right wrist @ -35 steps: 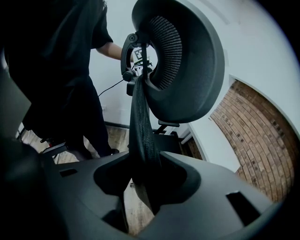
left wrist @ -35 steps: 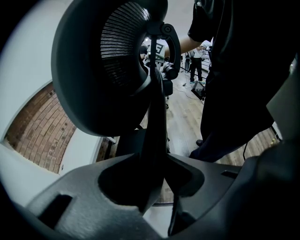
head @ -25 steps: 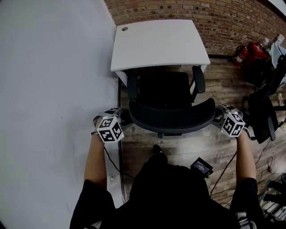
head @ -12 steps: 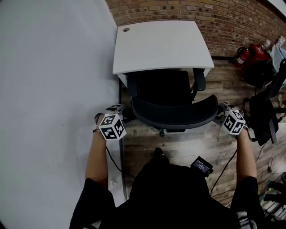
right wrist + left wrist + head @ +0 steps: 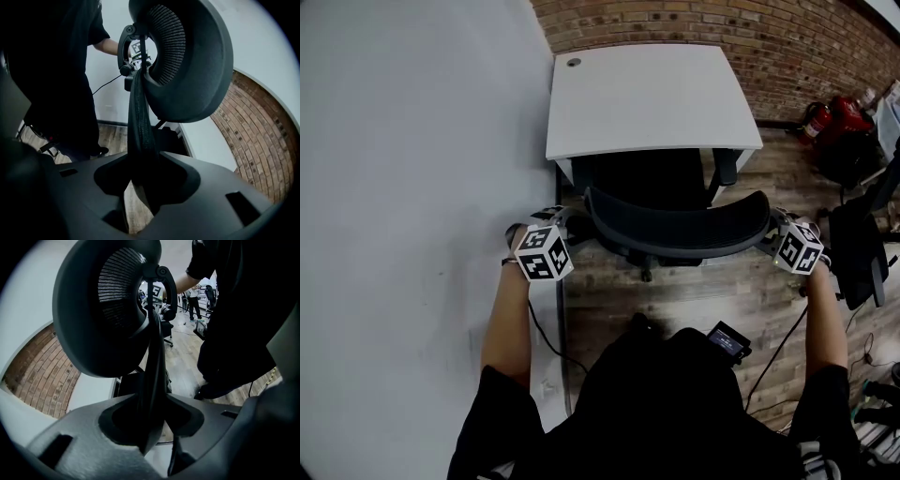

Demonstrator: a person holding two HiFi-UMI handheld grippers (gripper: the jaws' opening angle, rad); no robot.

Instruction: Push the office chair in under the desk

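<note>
biggest thing in view is the plain grey wall (image 5: 412, 187) running down my left side, then the wood plank floor (image 5: 694, 300) i'm standing on, and the brick wall (image 5: 769, 37) across the far end. the white desk (image 5: 647, 98) sits pushed up against the brick with one side along the grey wall. the office chair (image 5: 675, 223) is right in front of me. its seat is mostly tucked under the desk's near edge, and one armrest (image 5: 727, 167) pokes out just at that edge. the curved mesh backrest sticks out on my side of the desk. off to my right there's another dark chair (image 5: 862, 248), well apart from mine. my left gripper (image 5: 572, 225) is clamped on the left end of the backrest. looking along it, the thin rim of the backrest runs straight down between the jaws, and they're pressed on it, held only a little apart by the rim. my right gripper (image 5: 773, 234) has the right end the same way. its jaws have just been closing a touch, and the backrest edge is pinched between them. smaller stuff: a couple of red extinguishers (image 5: 839, 112) by the brick wall, and a little round cable hole (image 5: 574, 63) in the desk's far corner.
</note>
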